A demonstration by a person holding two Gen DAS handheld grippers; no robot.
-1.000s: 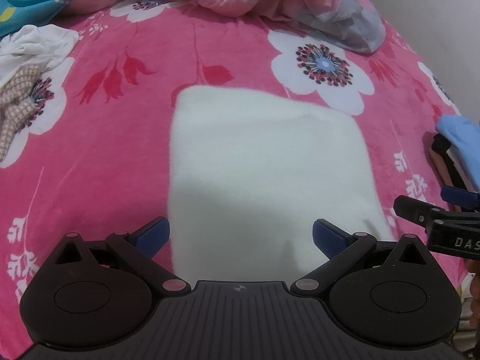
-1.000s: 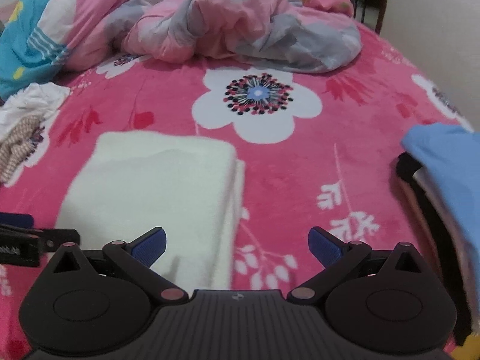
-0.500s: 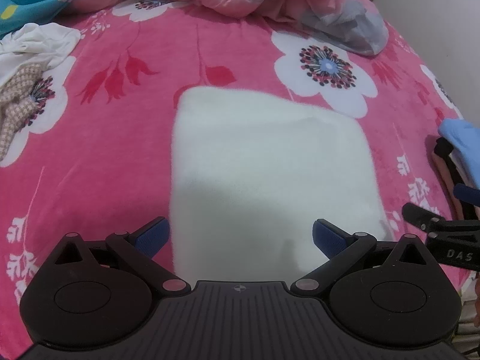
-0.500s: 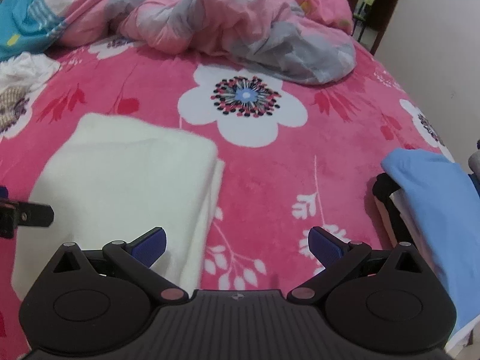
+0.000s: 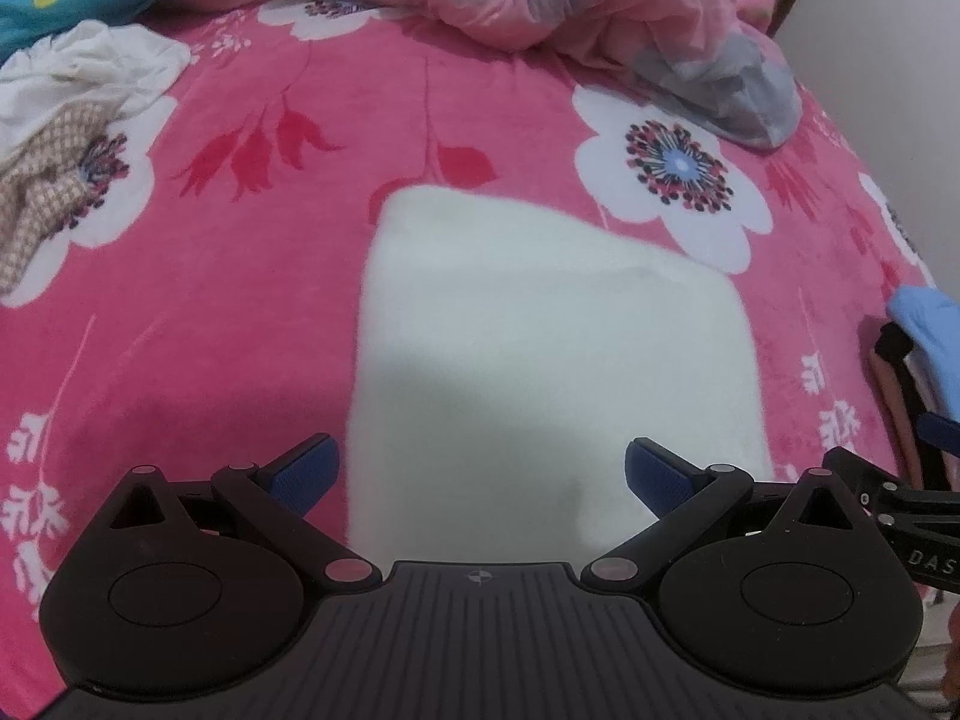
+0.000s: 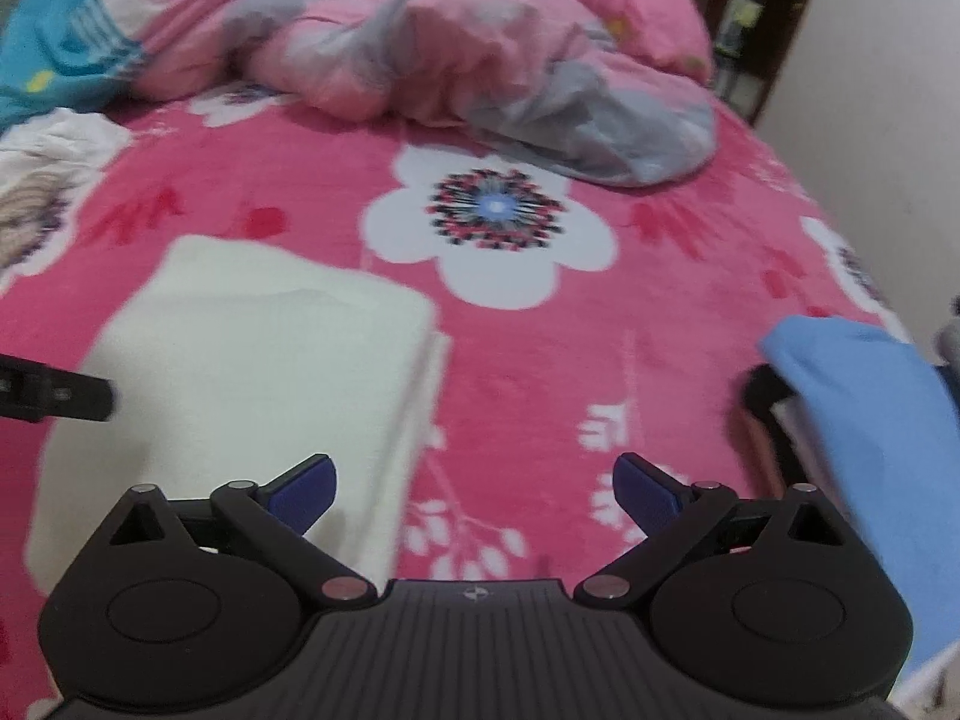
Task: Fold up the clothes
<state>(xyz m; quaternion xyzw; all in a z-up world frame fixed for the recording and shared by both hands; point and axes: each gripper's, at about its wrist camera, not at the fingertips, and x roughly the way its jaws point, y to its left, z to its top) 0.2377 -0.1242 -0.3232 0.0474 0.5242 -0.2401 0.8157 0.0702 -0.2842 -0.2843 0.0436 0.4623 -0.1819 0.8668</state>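
Observation:
A white fleecy garment [image 5: 552,348], folded into a rectangle, lies flat on the pink flowered bedspread [image 5: 240,240]. My left gripper [image 5: 478,474] is open and empty, held above the garment's near edge. My right gripper [image 6: 474,489] is open and empty, over the bedspread just right of the folded garment [image 6: 258,372]. The right gripper's tip shows at the right edge of the left wrist view [image 5: 888,492]. The left gripper's tip shows at the left edge of the right wrist view [image 6: 54,396].
A stack of folded clothes topped by a light blue piece [image 6: 870,420] sits at the right bed edge. Crumpled white and checked clothes [image 5: 72,120] lie at the far left. A bunched pink and grey quilt [image 6: 480,60] fills the back. A wall [image 6: 888,90] stands right.
Both grippers have pulled back and risen a little from the folded garment. The right gripper has swung rightward toward the stack of folded clothes. The garment has not moved.

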